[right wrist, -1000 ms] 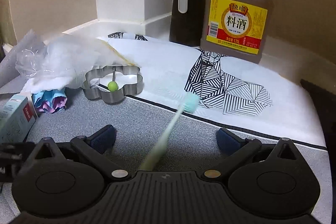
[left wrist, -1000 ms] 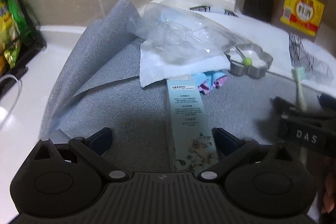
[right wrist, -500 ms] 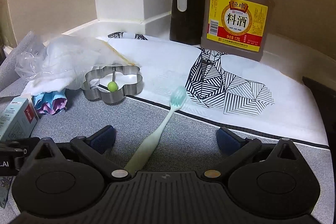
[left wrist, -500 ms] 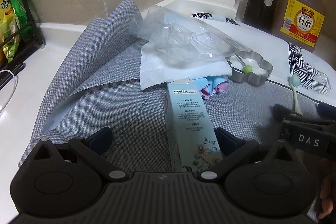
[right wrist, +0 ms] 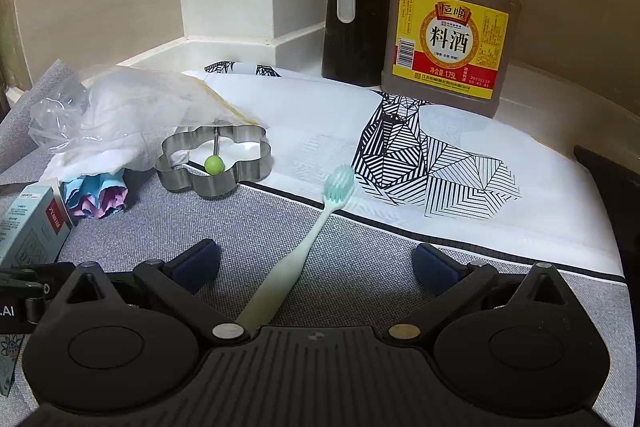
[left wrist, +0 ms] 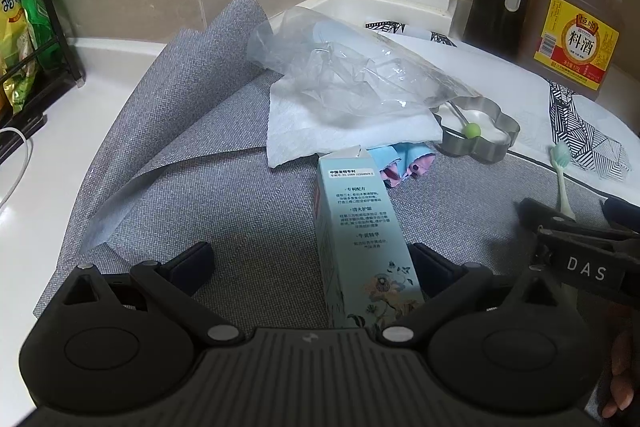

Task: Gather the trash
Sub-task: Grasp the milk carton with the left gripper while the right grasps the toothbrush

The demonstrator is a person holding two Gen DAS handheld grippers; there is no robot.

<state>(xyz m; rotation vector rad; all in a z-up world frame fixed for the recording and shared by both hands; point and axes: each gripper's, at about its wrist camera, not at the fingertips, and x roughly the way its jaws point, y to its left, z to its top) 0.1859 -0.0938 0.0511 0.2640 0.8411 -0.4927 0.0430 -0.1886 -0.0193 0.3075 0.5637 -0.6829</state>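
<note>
A teal toothpaste box (left wrist: 360,227) lies lengthwise on the grey mat (left wrist: 192,155) between the fingers of my left gripper (left wrist: 312,263), close to the right finger. That gripper is open and holds nothing. Beyond the box lie a crumpled blue-and-pink paper (left wrist: 404,163), a white paper towel (left wrist: 320,135) and a clear plastic bag (left wrist: 352,75) on top of it. My right gripper (right wrist: 316,259) is open too, and a mint toothbrush (right wrist: 308,243) lies flat between its fingers, nearer the left one. The box (right wrist: 28,227) and the bag (right wrist: 120,103) show at the left of the right wrist view.
A flower-shaped steel egg ring (right wrist: 216,163) with a green knob sits behind the toothbrush. A white cloth with a striped deer print (right wrist: 440,155) lies beyond. A cooking wine jug (right wrist: 452,39) and a dark sauce bottle (right wrist: 356,7) stand at the wall. A snack rack (left wrist: 24,27) is far left.
Both grippers have drawn back and lifted a little. The toothbrush, blurred a second ago, now lies still on the mat. Both grippers stayed open.
</note>
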